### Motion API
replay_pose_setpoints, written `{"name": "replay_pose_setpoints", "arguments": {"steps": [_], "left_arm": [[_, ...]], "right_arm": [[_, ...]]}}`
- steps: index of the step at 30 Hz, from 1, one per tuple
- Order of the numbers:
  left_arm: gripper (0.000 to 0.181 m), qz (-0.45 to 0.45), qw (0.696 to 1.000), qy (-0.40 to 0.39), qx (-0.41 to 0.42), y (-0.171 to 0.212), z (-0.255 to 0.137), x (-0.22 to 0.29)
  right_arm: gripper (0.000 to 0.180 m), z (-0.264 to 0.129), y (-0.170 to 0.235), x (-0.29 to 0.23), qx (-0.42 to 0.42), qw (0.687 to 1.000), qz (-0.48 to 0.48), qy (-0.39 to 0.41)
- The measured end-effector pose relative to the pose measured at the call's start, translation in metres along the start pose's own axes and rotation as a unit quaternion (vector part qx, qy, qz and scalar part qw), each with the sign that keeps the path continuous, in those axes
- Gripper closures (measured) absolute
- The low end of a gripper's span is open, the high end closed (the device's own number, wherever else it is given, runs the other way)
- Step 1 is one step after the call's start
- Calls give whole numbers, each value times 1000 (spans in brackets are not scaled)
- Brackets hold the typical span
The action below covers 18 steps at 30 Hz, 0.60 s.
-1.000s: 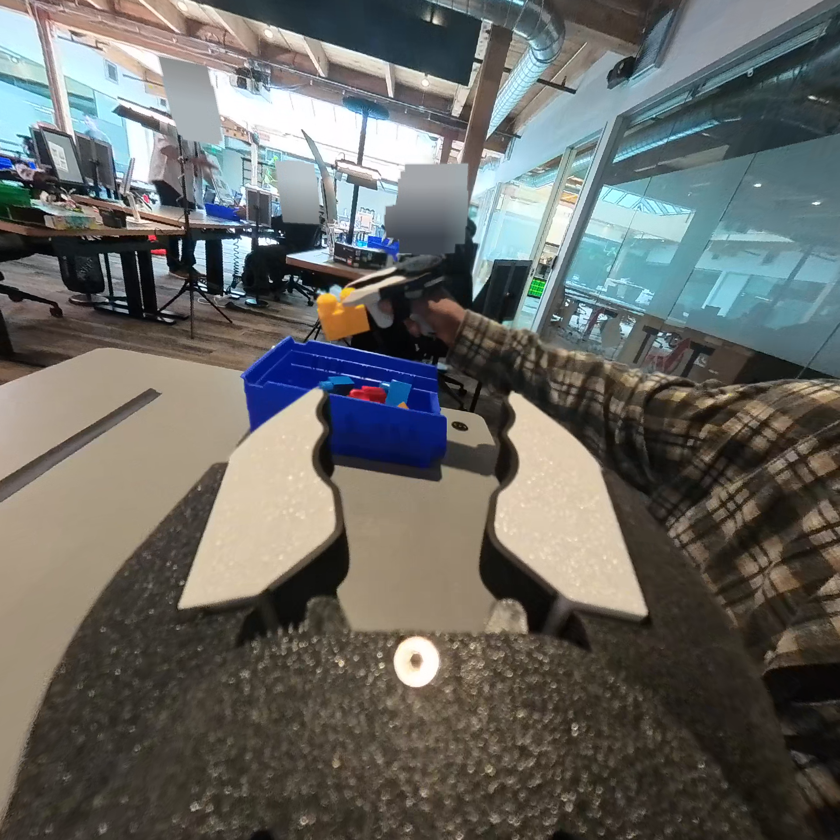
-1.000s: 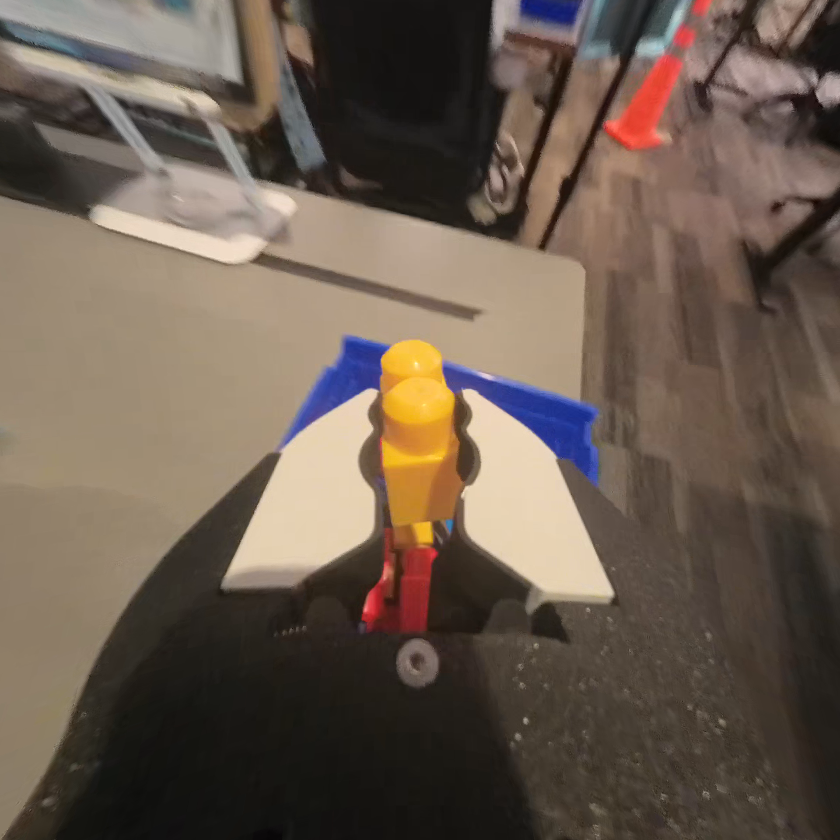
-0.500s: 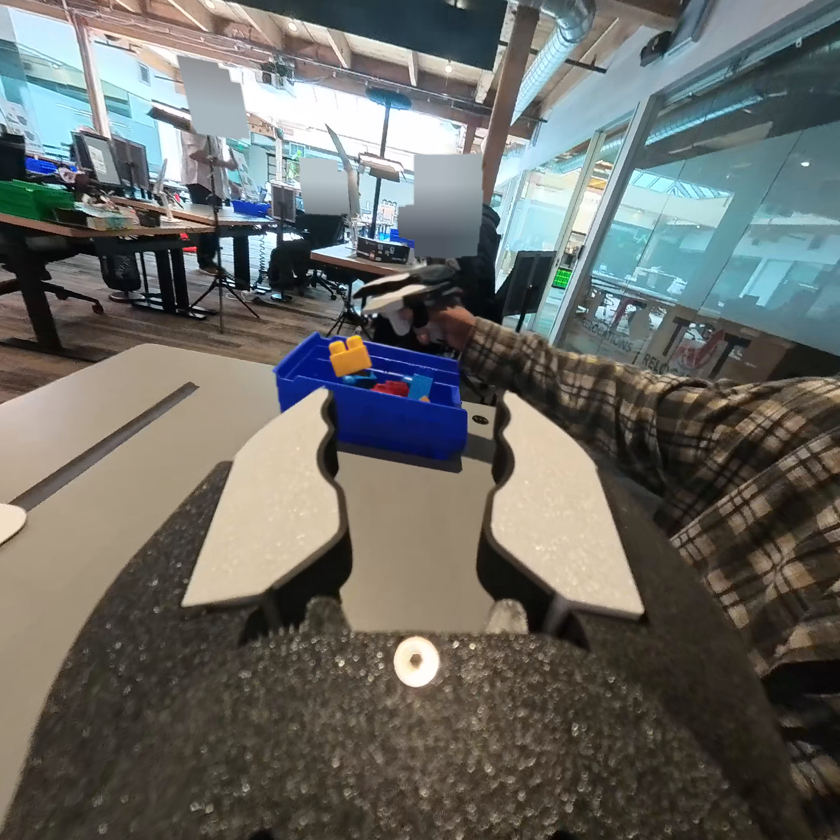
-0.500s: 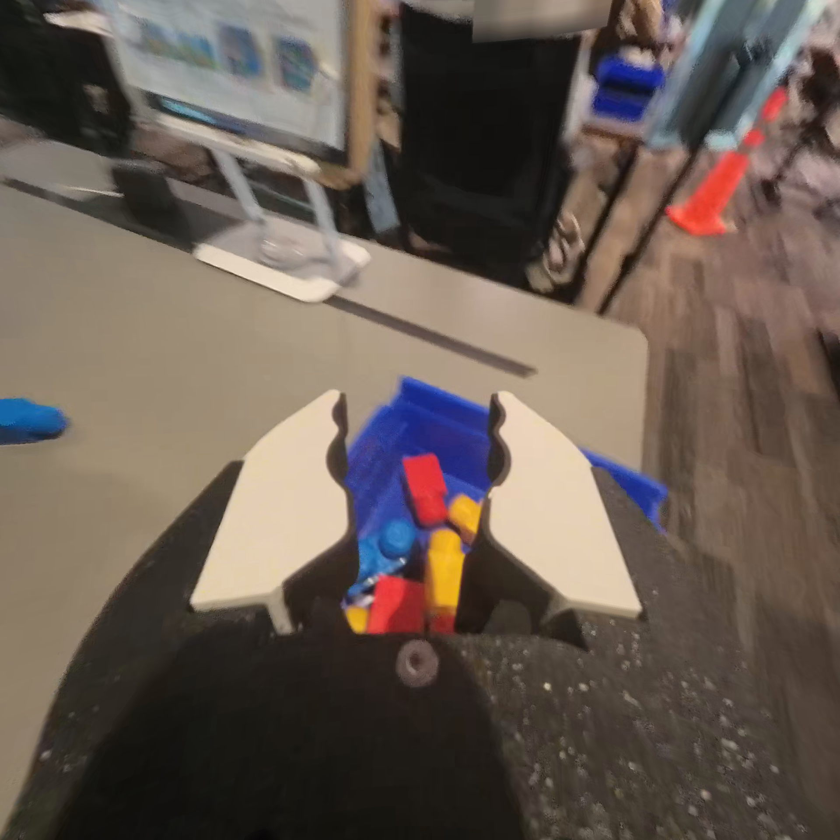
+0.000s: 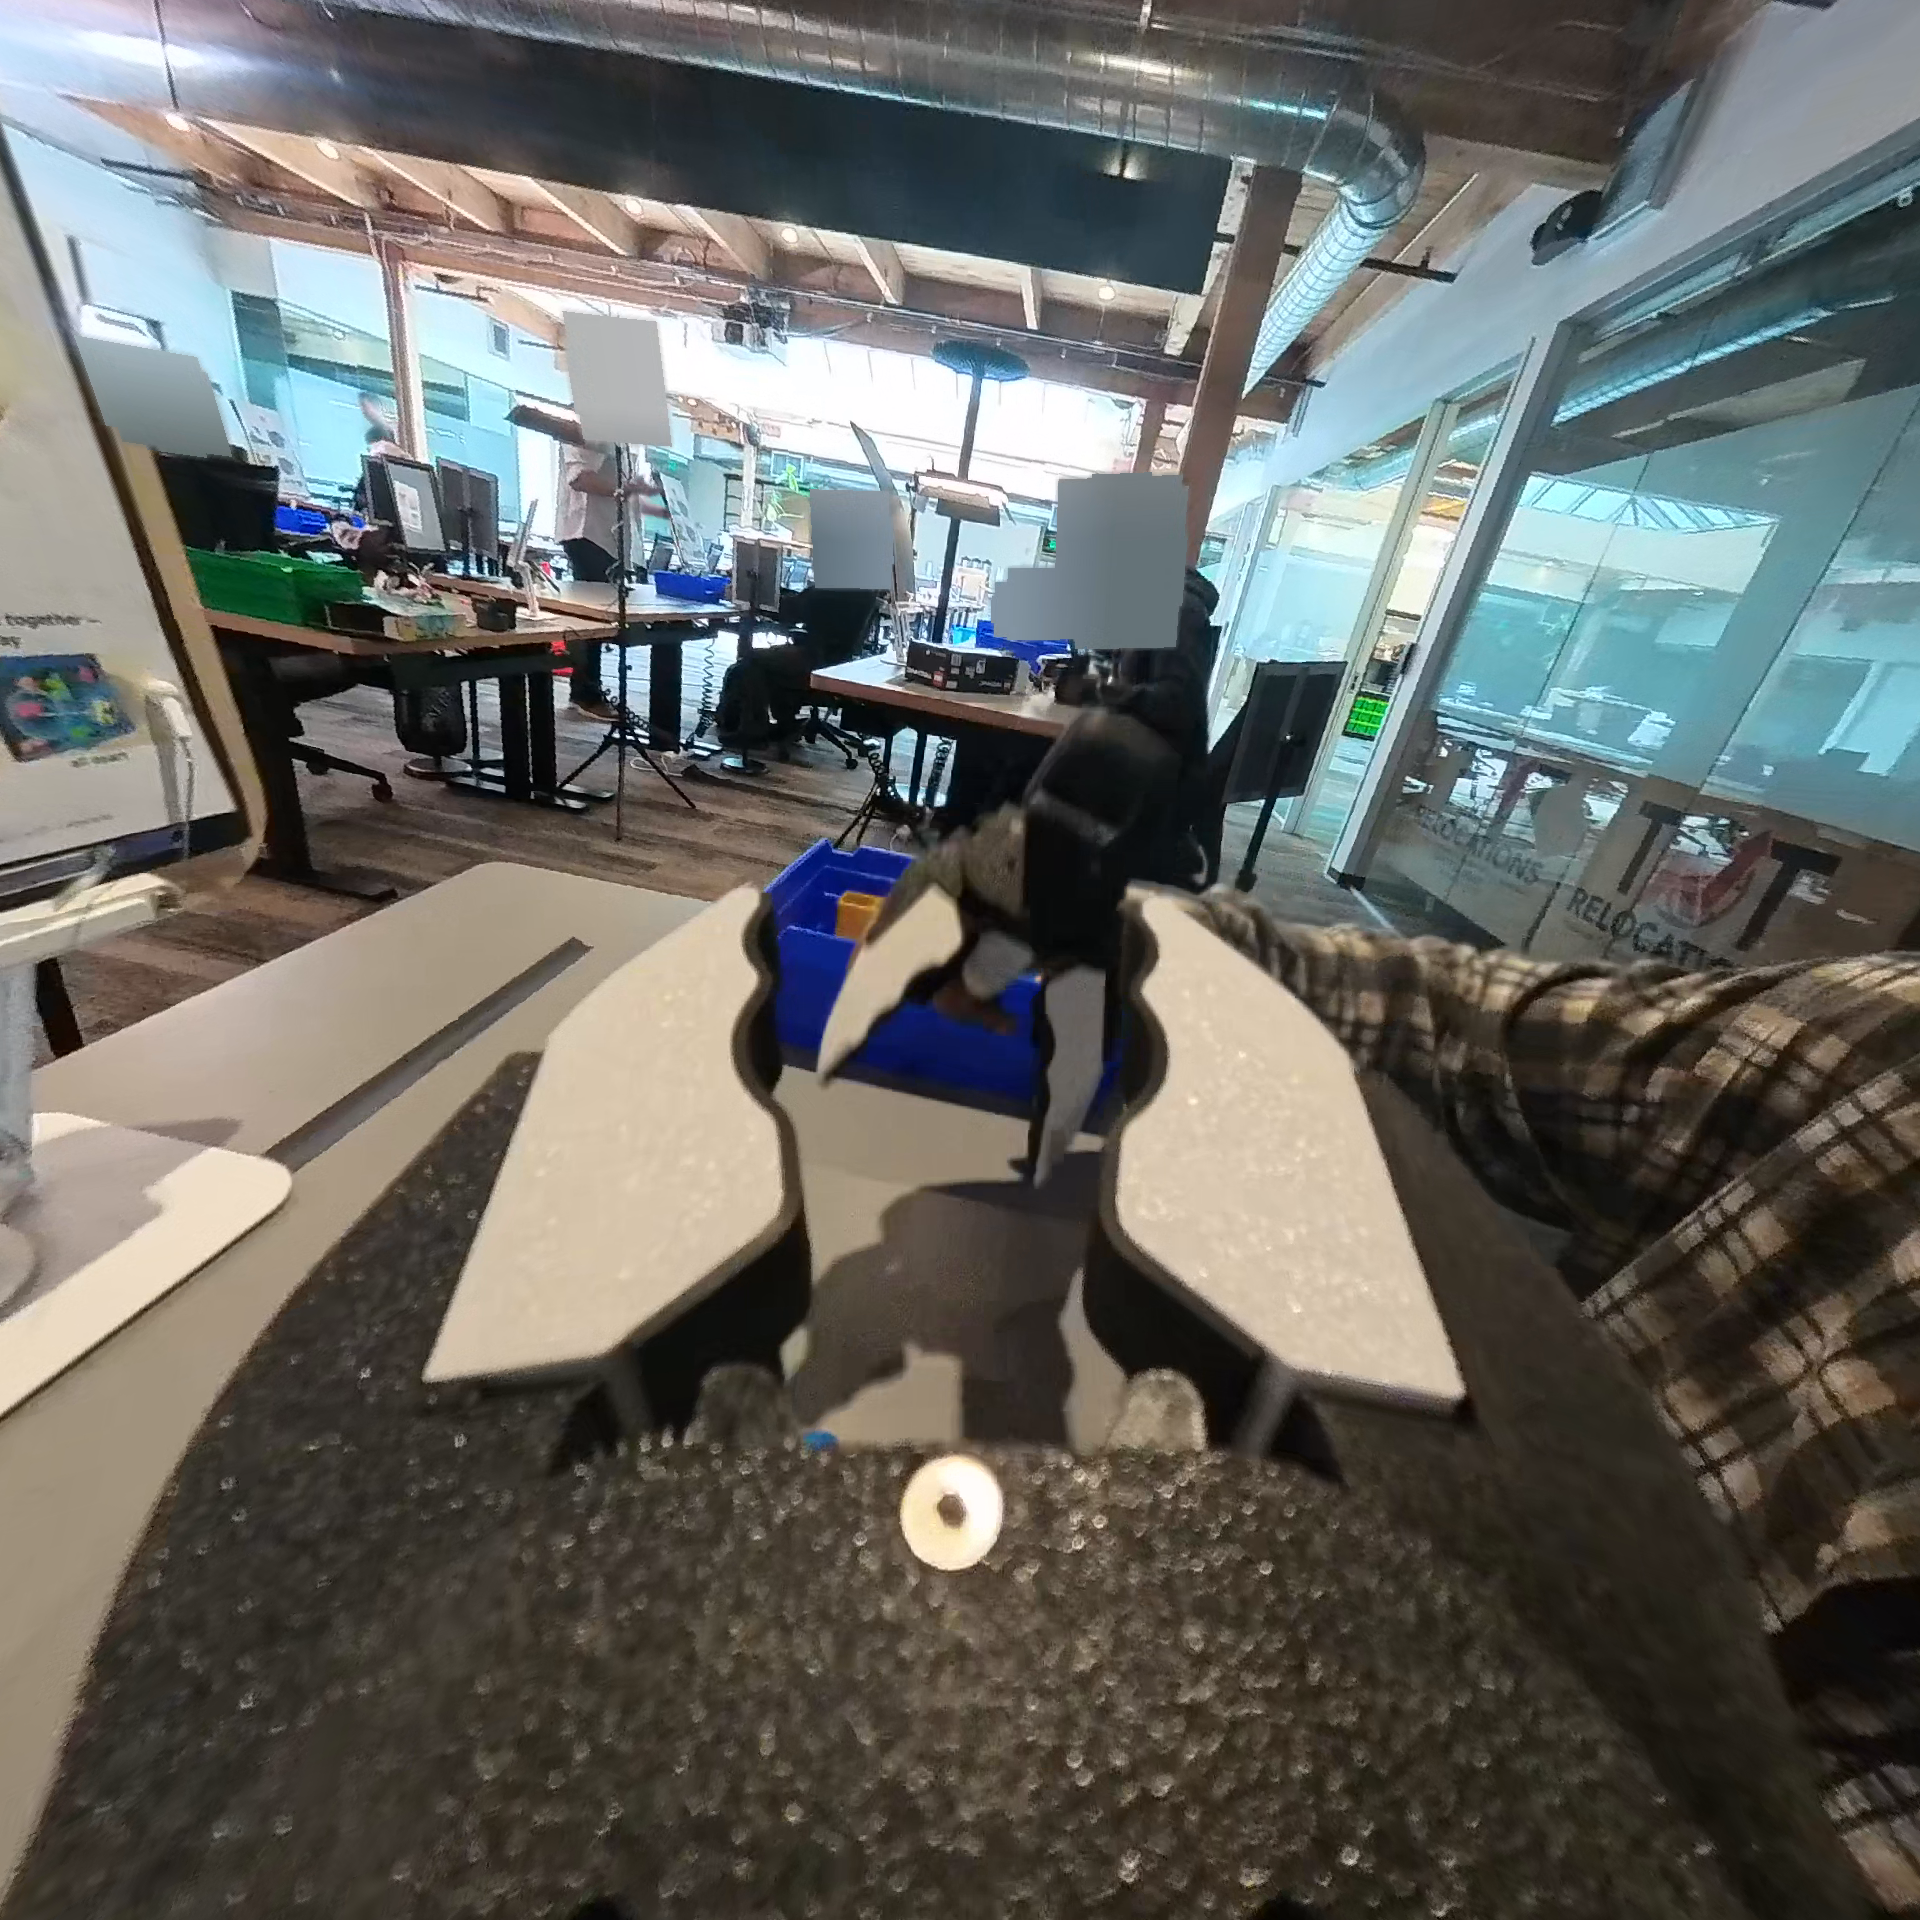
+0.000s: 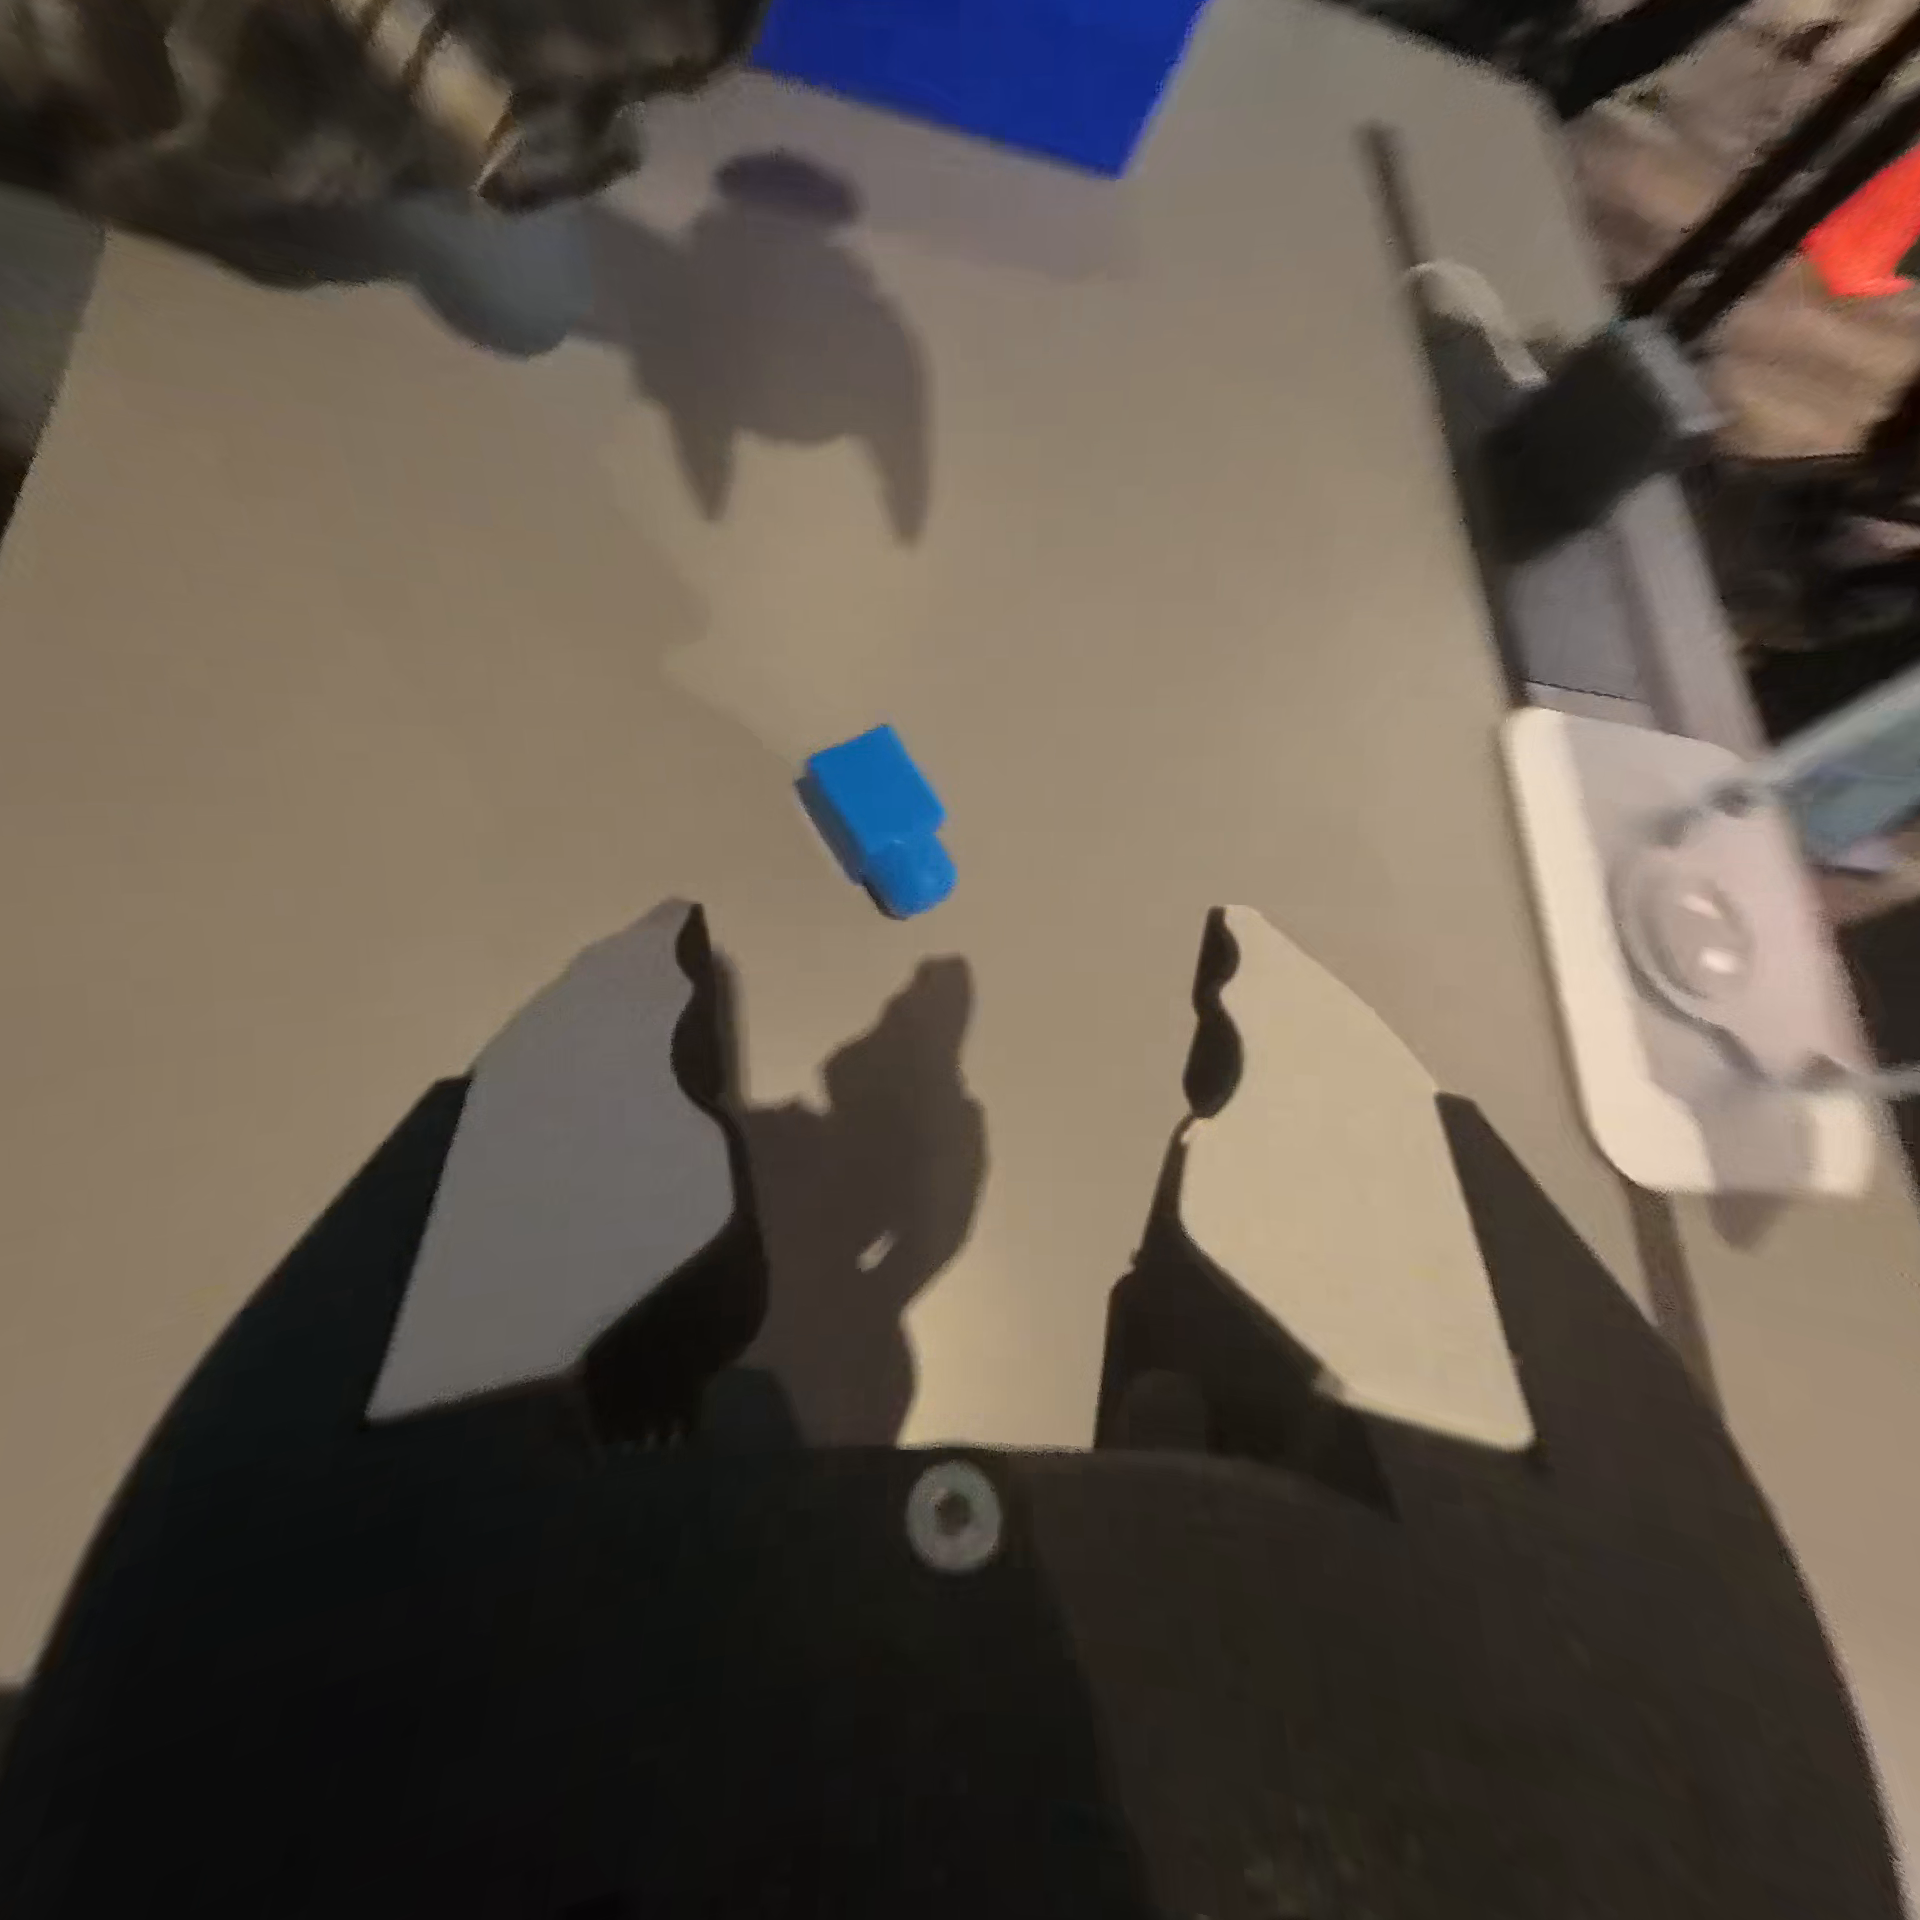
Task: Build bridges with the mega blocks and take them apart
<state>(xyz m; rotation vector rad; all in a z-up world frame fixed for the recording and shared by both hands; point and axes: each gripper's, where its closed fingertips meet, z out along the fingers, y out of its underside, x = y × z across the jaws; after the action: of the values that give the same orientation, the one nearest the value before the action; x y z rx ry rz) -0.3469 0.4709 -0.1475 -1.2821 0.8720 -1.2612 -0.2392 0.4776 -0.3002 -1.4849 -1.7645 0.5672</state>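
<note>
My left gripper (image 5: 945,914) is open and empty over the grey table (image 5: 416,997). Ahead of it stands the blue bin (image 5: 935,1039) with an orange block (image 5: 857,914) in it. My right gripper shows in the left wrist view (image 5: 935,1127), in front of the bin, with its fingers spread and pointing down at the table. In the right wrist view my right gripper (image 6: 951,920) is open and empty. A small blue block (image 6: 878,821) lies on its side on the table (image 6: 312,727) just beyond its fingertips, apart from them.
A white stand base (image 6: 1683,966) sits at the table's right side in the right wrist view, and shows at the left in the left wrist view (image 5: 125,1226). The bin's corner (image 6: 987,73) is at the far end. A plaid sleeve (image 5: 1558,1143) reaches in from the right. The gap from one gripper's tips to the other's is roughly 20 cm. The left gripper is farther from the small blue block (image 6: 878,821), some 25 cm, than the right, some 12 cm.
My right gripper opened and let the orange block go into the bin. It then swung down and away from the bin to face the blue block on the table.
</note>
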Motion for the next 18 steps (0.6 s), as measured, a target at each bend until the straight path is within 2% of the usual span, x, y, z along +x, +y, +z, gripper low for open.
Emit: {"name": "replay_pose_setpoints", "arguments": {"steps": [3, 7, 15, 17, 18], "left_arm": [[119, 2, 1000, -5, 3, -2, -4, -2], [119, 10, 1000, -19, -3, -1, -7, -7], [119, 3, 1000, -21, -7, 4, -5, -13], [119, 2, 1000, -21, -9, 5, -3, -13], [119, 1, 1000, -20, -10, 6, -3, -13]], "right_arm": [[93, 42, 7, -13, -33, 997, -13, -73], [101, 79, 16, -26, -72, 986, -32, -149], [115, 127, 30, -32, -117, 969, -66, -206], [143, 135, 37, -31, -133, 967, -79, -204], [143, 135, 34, -31, -130, 968, -68, -205]]}}
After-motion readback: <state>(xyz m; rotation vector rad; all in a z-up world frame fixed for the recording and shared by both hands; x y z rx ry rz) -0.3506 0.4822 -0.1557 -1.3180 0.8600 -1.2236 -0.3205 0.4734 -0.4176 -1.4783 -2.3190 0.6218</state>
